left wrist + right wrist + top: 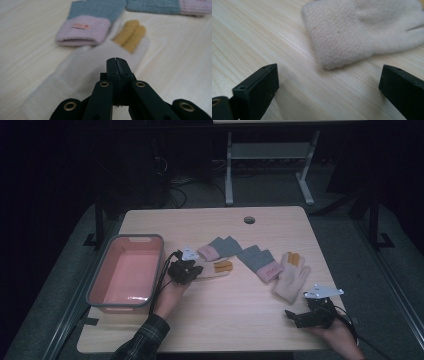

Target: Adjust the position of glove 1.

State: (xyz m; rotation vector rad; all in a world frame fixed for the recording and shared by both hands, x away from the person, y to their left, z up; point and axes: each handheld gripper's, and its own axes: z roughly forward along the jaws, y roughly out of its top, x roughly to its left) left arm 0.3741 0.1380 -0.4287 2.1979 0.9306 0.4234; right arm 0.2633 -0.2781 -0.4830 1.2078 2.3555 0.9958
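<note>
Item 1: left gripper, jaws clenched together over the cuff end of a cream glove with mustard fingertips, left of table centre. Whether fabric is pinched between them cannot be told from the left gripper view.
Item 2: right gripper, jaws released and wide, near right edge of the table, facing the cuff of a second cream glove, not touching it.
Item 3: 2 grey-and-pink gloves, lying just beyond the cream pair; the left one touches or overlaps the held glove.
Item 4: pink bin, left side, empty.
Risks: a thin pinch may slip on lifting; the dragged glove may pull the neighbouring grey-and-pink one along.
Room: open wood near the front centre; the bin stands just left of the left gripper.
</note>
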